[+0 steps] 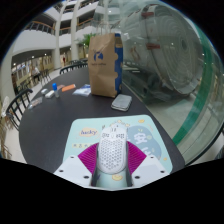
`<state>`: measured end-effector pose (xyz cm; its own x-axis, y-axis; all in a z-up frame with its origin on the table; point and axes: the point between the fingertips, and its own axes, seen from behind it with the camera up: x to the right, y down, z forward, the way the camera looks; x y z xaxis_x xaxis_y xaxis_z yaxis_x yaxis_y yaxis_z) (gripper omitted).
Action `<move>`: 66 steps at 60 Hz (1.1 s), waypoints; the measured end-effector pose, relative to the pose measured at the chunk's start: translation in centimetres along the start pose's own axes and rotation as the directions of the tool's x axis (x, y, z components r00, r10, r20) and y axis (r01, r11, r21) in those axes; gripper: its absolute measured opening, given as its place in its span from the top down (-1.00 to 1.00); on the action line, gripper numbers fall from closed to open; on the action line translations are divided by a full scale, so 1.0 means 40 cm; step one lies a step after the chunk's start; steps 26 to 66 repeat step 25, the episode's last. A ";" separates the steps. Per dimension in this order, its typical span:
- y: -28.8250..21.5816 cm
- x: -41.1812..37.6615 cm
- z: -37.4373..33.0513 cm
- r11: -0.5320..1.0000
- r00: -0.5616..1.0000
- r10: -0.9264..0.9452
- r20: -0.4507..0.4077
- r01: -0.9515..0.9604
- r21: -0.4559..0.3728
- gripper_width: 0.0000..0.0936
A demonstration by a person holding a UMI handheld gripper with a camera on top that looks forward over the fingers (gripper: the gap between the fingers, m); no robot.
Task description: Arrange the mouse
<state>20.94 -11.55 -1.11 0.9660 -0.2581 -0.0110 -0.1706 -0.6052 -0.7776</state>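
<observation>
A white perforated mouse (112, 148) sits between my two fingers, over a pale teal printed mouse mat (143, 130) on a dark round table (50, 115). My gripper (112, 158) is shut on the mouse: the pink pads (88, 157) press against its left and right sides. The mouse's rear end is hidden between the fingers. I cannot tell whether it rests on the mat or is lifted slightly off it.
A brown paper bag (102, 52) with a blue thing (118, 55) beside it stands at the table's far edge. A small grey flat object (121, 101) lies beyond the mat. Small items (62, 88) lie at the far left. Dark chairs (18, 100) stand on the left, a glass wall (185, 70) on the right.
</observation>
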 end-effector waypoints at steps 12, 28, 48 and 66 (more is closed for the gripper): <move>0.020 -0.011 -0.030 1.000 0.997 -0.003 0.076 0.005 -0.023 -0.57; 0.094 0.024 -0.201 0.999 0.997 -0.041 0.073 0.042 -0.018 -0.81; 0.094 0.024 -0.201 0.999 0.997 -0.041 0.073 0.042 -0.018 -0.81; 0.094 0.024 -0.201 0.999 0.997 -0.041 0.073 0.042 -0.018 -0.81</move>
